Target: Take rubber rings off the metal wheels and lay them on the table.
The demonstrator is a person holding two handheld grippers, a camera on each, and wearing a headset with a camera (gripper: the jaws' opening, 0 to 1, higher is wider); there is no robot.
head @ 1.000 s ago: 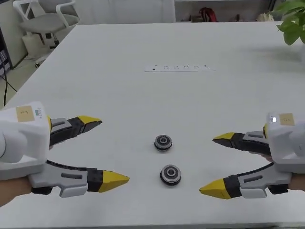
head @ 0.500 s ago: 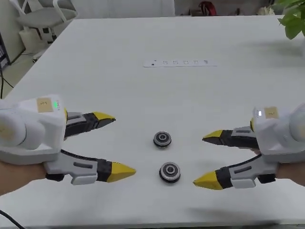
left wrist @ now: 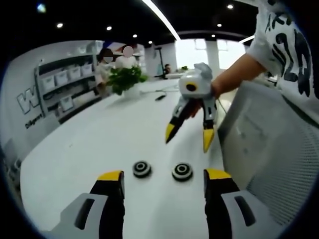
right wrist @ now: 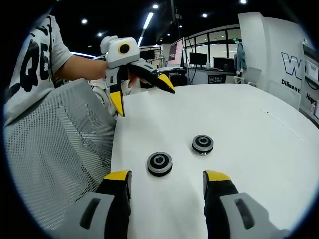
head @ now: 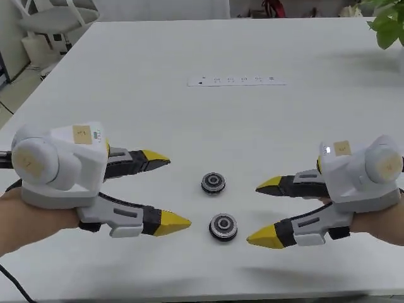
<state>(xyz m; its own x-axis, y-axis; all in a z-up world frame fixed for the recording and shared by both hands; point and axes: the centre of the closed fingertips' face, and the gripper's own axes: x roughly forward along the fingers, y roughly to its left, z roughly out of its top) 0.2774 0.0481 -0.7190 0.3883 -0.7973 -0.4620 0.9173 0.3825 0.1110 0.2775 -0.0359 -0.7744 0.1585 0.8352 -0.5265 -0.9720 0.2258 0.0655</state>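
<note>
White counter, two small metal wheels lying flat near its front edge. Far wheel and near wheel sit close but apart, the near one a little to the right. Each carries a dark outer ring around its rim; rings on, none laid on the counter.

Left tool: jaws spread wide, nothing held, yellow tips pointing right toward the wheels. Its lower tip is just beside the near wheel, not touching.

Right tool: jaws also wide apart, empty, tips pointing left. Its lower tip is close to the near wheel with a small gap; its upper tip is level with the far wheel and further off.

The wheels lie between the two tools. In the left gripper view both wheels show ahead between its jaws, the other tool beyond them. The right gripper view has the near wheel closest, between its jaw tips.

Farther back: a white power strip flat on the counter, a plant at the far right corner, a chair beyond the far left corner.
</note>
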